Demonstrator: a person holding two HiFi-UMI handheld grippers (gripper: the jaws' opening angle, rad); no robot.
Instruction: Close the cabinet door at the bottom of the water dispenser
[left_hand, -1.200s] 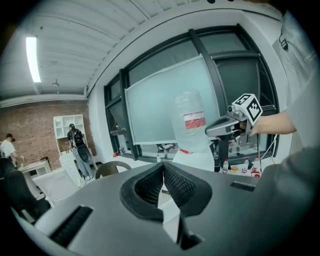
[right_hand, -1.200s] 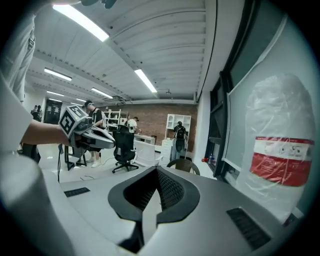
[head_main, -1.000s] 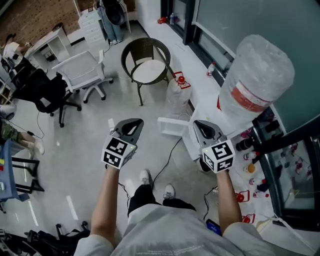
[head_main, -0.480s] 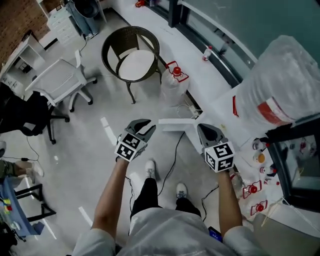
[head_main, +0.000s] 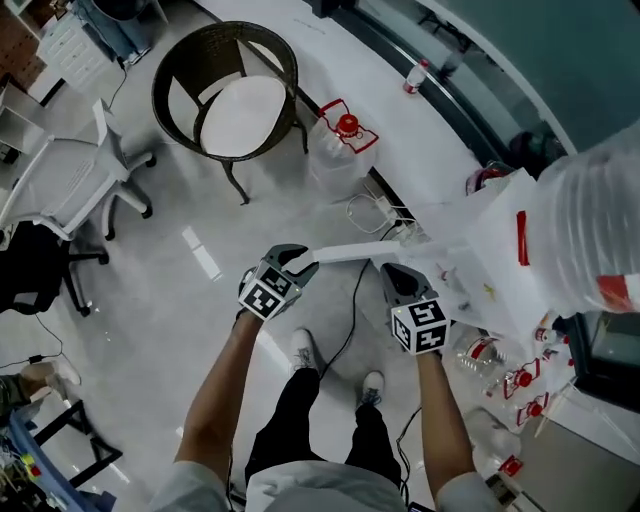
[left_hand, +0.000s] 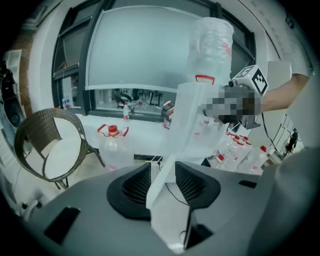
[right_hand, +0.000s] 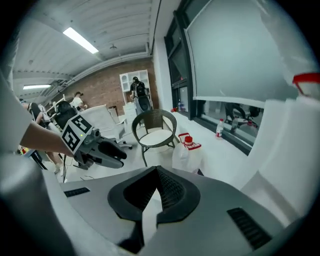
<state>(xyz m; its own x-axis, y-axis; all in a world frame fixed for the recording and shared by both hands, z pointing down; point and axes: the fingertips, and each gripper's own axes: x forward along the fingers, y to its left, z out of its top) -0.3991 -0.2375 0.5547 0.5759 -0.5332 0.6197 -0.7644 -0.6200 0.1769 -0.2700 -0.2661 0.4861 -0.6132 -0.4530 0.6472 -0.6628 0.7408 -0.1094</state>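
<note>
Looking straight down in the head view, we've got legs and shoes (head_main: 303, 350) at the bottom centre on the pale floor, with a black cable (head_main: 345, 305) snaking up between them. Both arms reach up-frame from there.

Our left gripper (head_main: 298, 262) sits just left of centre with its jaws apart. In the left gripper view the free edge of the cabinet door (head_main: 365, 250) stands right between them. A sliver of floor shows between the door and one jaw, so it's straddling the edge rather than pinching it.

Our right gripper (head_main: 393, 272) is just right of centre, right below the door's thin white top edge. Its own view shows the jaw tips pressed together.

The door is swung out. It runs leftward across the middle of the frame from the white water dispenser (head_main: 490, 250) at centre right, which has a big clear water bottle (head_main: 600, 220) on top at the right edge.

Small red-capped bottles (head_main: 525, 380) sit on the floor at lower right. Further up-frame there's a red-capped water jug (head_main: 338, 150), then a wicker chair (head_main: 230, 100) at upper centre-left. A white office chair (head_main: 60, 185) is over at the far left.
</note>
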